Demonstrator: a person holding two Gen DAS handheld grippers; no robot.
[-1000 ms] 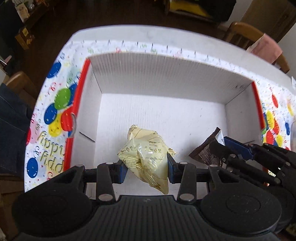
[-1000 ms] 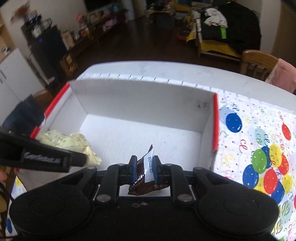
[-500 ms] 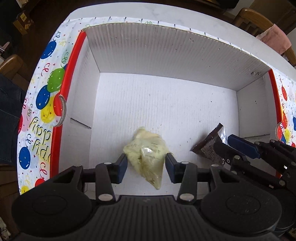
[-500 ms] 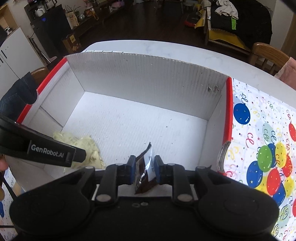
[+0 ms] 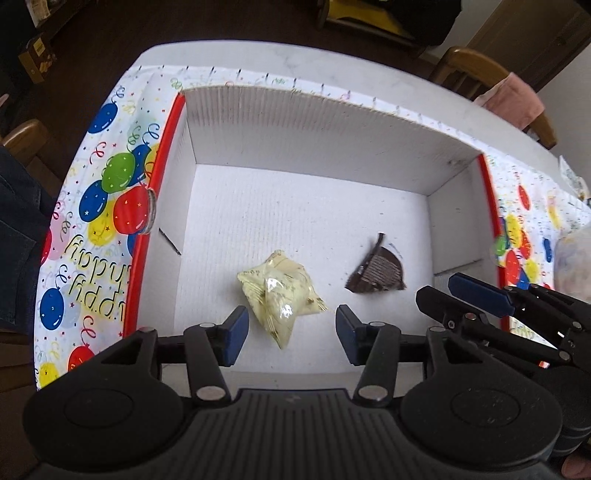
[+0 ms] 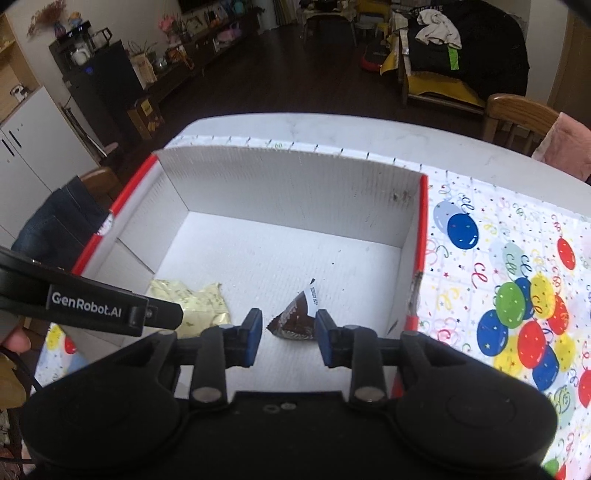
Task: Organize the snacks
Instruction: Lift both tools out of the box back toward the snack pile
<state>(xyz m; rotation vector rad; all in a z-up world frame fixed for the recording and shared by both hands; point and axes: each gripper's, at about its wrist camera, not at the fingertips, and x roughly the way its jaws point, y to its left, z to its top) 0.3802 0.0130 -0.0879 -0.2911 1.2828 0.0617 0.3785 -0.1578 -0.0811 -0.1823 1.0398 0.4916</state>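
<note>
Two black grippers with blue pads point down into a white corrugated cardboard box (image 5: 317,122) with red-edged side walls. The left gripper (image 5: 291,330) has just been opening; the crinkled pale yellow snack packet (image 5: 280,295) lies loose on the floor between its spread jaws. The right gripper (image 6: 288,334), likewise just opening, flanks without pressing the dark brown triangular wrapper (image 6: 295,321). Beneath the box lies a balloon-printed birthday tablecloth (image 6: 517,295).

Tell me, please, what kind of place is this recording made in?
Most likely a home living and dining room. A white table carries a birthday balloon tablecloth and an open cardboard box; wooden chairs stand around it, and behind are a low shelf of household clutter and clothes heaped on a chair.
</note>
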